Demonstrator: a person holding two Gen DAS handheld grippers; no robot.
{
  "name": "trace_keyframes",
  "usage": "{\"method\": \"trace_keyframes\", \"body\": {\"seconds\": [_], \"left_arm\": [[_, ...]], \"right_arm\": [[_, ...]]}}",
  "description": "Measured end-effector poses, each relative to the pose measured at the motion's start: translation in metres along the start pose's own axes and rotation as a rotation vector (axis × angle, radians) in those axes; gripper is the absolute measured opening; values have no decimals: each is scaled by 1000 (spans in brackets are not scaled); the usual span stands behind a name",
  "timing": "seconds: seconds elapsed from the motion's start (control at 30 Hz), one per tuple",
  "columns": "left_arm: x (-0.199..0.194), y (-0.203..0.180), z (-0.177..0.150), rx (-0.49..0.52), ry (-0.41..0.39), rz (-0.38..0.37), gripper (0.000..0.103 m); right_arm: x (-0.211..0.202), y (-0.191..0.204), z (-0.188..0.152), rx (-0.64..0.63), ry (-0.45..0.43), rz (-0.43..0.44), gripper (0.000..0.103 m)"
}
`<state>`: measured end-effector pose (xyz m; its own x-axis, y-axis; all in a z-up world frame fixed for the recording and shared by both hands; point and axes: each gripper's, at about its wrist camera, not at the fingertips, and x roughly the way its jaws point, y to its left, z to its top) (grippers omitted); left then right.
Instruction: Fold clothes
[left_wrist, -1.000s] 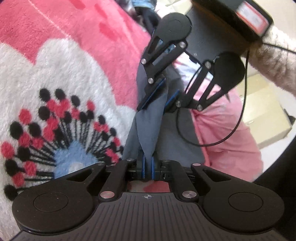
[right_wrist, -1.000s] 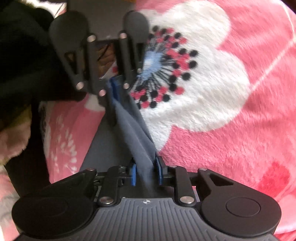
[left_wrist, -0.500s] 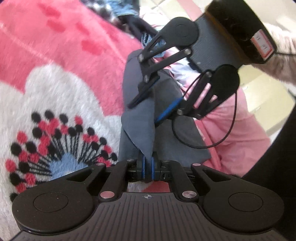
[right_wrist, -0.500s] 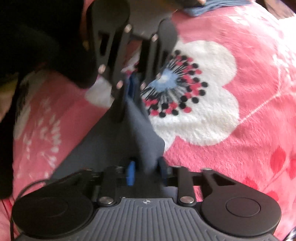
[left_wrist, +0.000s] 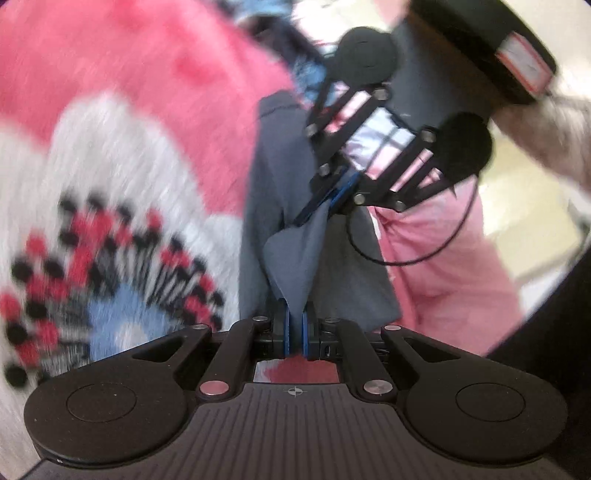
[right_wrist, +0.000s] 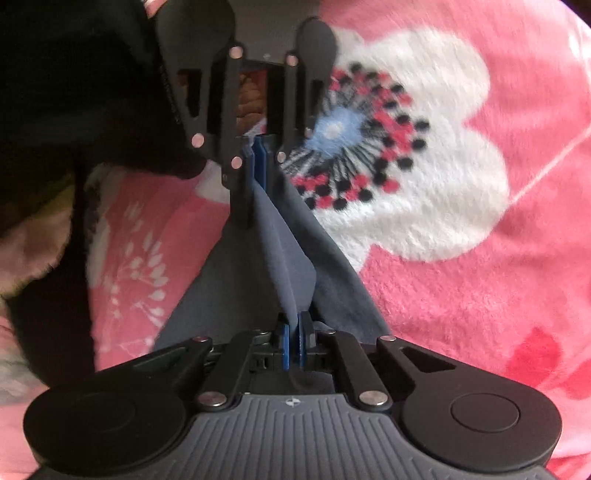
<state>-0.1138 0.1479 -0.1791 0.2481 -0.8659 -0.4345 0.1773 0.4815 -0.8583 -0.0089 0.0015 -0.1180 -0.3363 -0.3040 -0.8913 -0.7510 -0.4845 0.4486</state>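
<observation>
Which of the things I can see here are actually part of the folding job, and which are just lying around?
Part of the job:
- grey garment
- left gripper, shut on the garment
- right gripper, also shut on it

Just lying about:
- pink flower blanket underneath
- pale pink cloth beside the garment
- black cable

my left black two-finger gripper (left_wrist: 294, 326): clamped on grey-blue cloth (left_wrist: 295, 258) | my right black two-finger gripper (right_wrist: 294, 341): clamped on it, facing the left
</observation>
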Motion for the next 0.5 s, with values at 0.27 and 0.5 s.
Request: {"method": "trace_keyframes", "body": {"seconds": [0.27,0.5], "left_arm": [[-2,16,-9,-141,56,24,4],[-4,20,-13,-190,60,25,6]], "right_arm": [[15,-50,0,187,-11,138,6],[-15,-46,-48,400,-210,22,43]]}}
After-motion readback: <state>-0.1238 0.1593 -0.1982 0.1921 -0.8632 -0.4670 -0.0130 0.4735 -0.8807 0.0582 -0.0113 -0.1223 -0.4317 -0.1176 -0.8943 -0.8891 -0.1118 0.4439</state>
